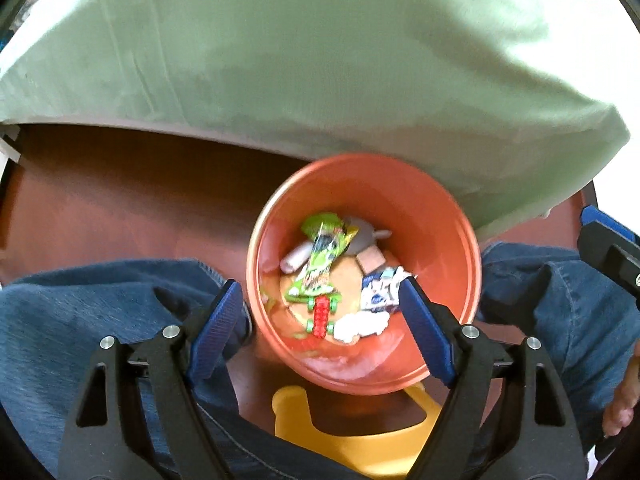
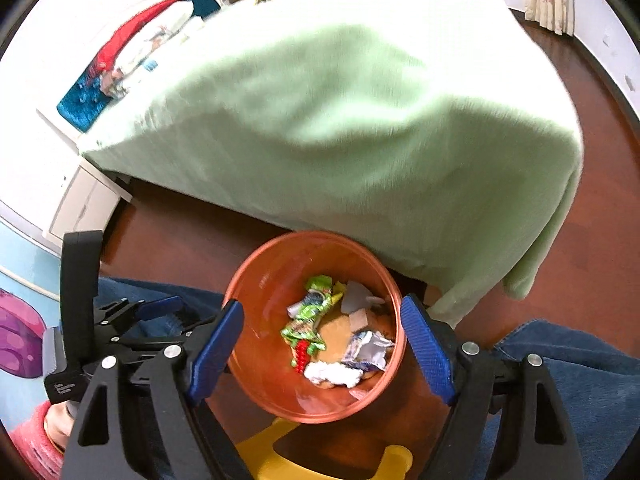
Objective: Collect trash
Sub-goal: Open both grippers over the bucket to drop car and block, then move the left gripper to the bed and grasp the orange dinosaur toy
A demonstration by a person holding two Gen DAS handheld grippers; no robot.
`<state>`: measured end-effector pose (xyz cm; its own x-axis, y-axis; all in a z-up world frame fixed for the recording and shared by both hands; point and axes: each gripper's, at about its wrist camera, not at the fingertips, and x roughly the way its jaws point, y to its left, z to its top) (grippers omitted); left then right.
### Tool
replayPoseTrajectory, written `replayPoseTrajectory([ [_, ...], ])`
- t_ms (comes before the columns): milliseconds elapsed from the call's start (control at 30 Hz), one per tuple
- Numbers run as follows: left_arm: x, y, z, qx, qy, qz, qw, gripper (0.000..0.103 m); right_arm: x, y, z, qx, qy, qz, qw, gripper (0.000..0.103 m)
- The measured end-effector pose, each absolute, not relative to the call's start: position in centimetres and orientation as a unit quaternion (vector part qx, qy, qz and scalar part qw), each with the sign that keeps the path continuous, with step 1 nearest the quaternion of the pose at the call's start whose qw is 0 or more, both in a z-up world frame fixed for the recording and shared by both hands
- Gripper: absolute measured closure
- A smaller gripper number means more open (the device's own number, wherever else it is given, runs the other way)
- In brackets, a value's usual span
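looking down past both grippers, an orange bin (image 1: 448,216) is seen on the brown floor (image 1: 120,200), just below and ahead of the fingertips, beside the green-covered bed (image 1: 320,60).

bin contents, all loose at the bottom:
- green snack wrapper (image 1: 320,260), crumpled, lying across the middle
- red and green toy-like piece (image 1: 321,314) at the wrapper's near end, touching it
- white crumpled tissue (image 1: 360,326) on the near side
- blue-white foil wrapper (image 1: 382,290) toward the right finger
- small tan block (image 1: 370,259) and a grey scrap (image 1: 360,236) on the far side
- white tube-shaped item (image 1: 296,258) on the left, partly under the wrapper

left gripper (image 1: 320,328): jaws spread wide, nothing between the blue pads (image 1: 218,328); bin opening is framed between them from above, no contact visible.

right gripper (image 2: 322,346): jaws likewise wide apart and empty, held over the same bin; the left gripper is seen just to its left.

yellow plastic object (image 1: 360,440) is seen under the near bin edge. denim-clad knees (image 1: 100,312) sit either side of the bin.
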<state>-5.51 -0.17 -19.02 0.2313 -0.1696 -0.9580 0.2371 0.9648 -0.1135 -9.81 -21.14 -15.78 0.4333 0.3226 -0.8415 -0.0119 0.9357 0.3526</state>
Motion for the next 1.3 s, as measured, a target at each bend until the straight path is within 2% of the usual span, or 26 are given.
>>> replayPoseTrajectory([
  [333, -3.2, 0.3, -11.6, 0.015, 0.514, -0.159, 0.843, 0.024, -10.4, -22.2, -11.5, 0.144, 0.47, 0.104, 0.865, 0.021],
  [567, 3.6, -0.7, -6.2, -0.012, 0.447, -0.186, 0.875, 0.024, -10.9, -21.8, -10.1, 0.121, 0.447, 0.112, 0.879, 0.021],
  [700, 8.8, -3.0, -4.2, -0.011, 0.411, -0.226, 0.883, 0.02, -10.8, -21.8, -9.8, 0.124, 0.439, 0.118, 0.882, 0.021],
  [800, 13.8, -5.8, -3.7, 0.017, 0.404, -0.239, 0.883, 0.02, -10.6, -22.2, -9.6, 0.138, 0.437, 0.123, 0.88, 0.021],
  [967, 22.8, -8.7, -5.0, 0.023, 0.45, -0.224, 0.864, 0.02, -10.2, -23.0, -9.8, 0.157, 0.435, 0.126, 0.878, 0.021],
  [1267, 27.8, -11.7, -6.6, 0.07, 0.459, -0.215, 0.859, 0.02, -9.6, -24.6, -11.0, 0.172, 0.446, 0.109, 0.872, 0.021],
  [1300, 28.0, -11.9, -6.8, 0.071, 0.46, -0.213, 0.859, 0.024, -9.6, -24.7, -11.1, 0.173, 0.447, 0.109, 0.871, 0.021],
])
